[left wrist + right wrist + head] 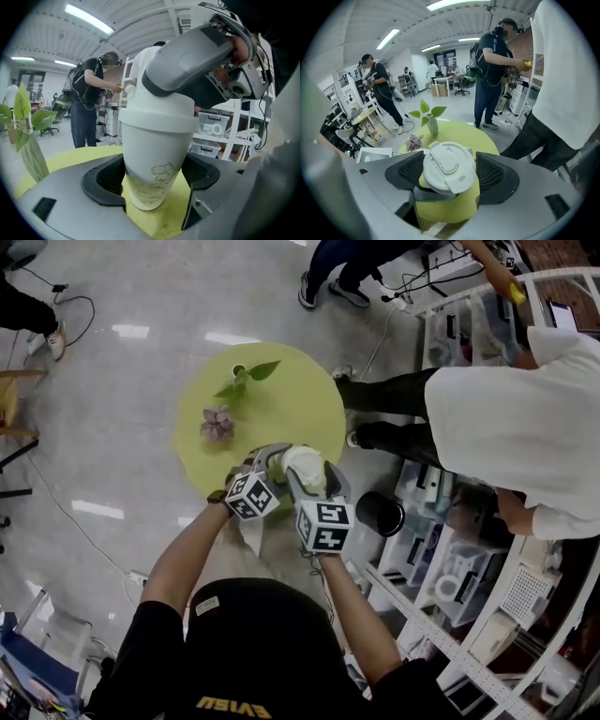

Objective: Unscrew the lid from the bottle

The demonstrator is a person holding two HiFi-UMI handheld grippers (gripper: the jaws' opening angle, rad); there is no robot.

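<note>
Bottle (154, 154) work of this kind comes down to two grips doing different jobs. The white bottle stands at the near edge of the round yellow-green surface (300, 399), its base apparently resting there, well apart from the leafy sprig (246, 381) and the purple flower (217, 422) farther back. The left tool (153, 177) pinches the lower body, one pad on each side of the printed wall. The right tool (450, 172) comes from above with its jaws spread around the lid (447, 164). The left pad sits at the lid's edge and a thin gap shows at the right pad, so I judge the lid is bracketed but not yet squeezed. The lid looks fully seated, so most of the unscrewing probably lies ahead. To do the step well, the right tool should close squarely on the lid's rim, clear of the raised flap on top, and line up with the bottle's axis before turning. The body tapers toward its base, so the left tool needs firm pressure or the bottle may spin or slide up. Twist without pushing down, and lift only once the thread lets go.
</note>
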